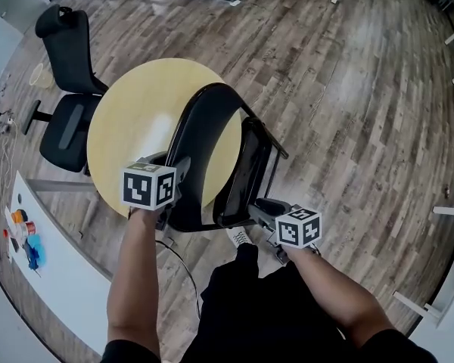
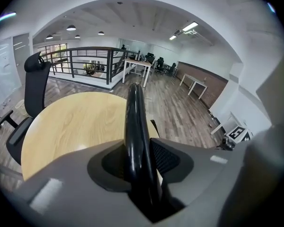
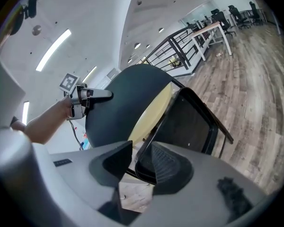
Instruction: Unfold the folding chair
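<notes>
Beside one round yellow wooden table [image 1: 132, 116] were one black plastic folding chair [image 1: 203, 146], one black wheeled office chair [image 1: 66, 123], and two grey handheld tools: left gripper [image 1: 175, 171], right gripper [image 1: 256, 210].

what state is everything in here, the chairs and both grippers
folding chair, upright on the floor, not yet unfolded, seat tipped up close to the back
left gripper, shut on the folding chair's back edge
right gripper, open, seat rim between its jaws
office chair, upright, nobody in it
</notes>
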Tool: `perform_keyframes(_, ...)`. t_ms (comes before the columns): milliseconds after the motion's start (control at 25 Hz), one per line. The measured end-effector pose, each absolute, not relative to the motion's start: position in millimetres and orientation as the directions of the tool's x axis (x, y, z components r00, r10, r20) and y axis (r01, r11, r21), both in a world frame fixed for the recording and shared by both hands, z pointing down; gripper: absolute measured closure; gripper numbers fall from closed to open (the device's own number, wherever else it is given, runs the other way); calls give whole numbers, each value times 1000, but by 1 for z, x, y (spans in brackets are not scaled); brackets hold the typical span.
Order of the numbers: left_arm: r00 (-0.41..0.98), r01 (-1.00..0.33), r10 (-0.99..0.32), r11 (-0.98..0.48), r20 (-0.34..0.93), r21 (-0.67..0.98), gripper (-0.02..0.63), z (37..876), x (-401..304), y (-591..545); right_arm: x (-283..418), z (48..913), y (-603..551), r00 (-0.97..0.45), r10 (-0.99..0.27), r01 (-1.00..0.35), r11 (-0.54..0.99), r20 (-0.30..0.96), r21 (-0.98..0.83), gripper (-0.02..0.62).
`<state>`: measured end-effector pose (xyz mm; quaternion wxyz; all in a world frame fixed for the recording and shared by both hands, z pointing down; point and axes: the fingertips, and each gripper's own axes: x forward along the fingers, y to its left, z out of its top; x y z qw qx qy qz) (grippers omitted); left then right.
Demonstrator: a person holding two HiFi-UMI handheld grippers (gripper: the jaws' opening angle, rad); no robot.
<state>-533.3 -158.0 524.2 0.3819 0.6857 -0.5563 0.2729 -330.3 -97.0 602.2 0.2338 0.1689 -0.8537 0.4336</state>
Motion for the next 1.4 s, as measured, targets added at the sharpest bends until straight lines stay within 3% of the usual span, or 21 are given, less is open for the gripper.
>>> perform_keyframes(280,225,-969,-528,-30,819,246,471,522,-519,-157,-316,604,-92,-835,-57,-475,576,547,-665,463)
perform_keyframes(480,264,-961,-546,-78,795,265,479,502,-482,-154,-305,607,-95,-832,-67,-488,561,551,-669,463)
perform_keyframes(920,367,-917,-591,-101,718,385,503,468,-384,-153,-243,642,-122,-827,-166,-559,327,537,-762,463)
perform_keyframes(1400,404,-904,-514,-94,757,418,515,458,-315,-156,-220,647,-127,-887,-148,-460,217,437,-861,439)
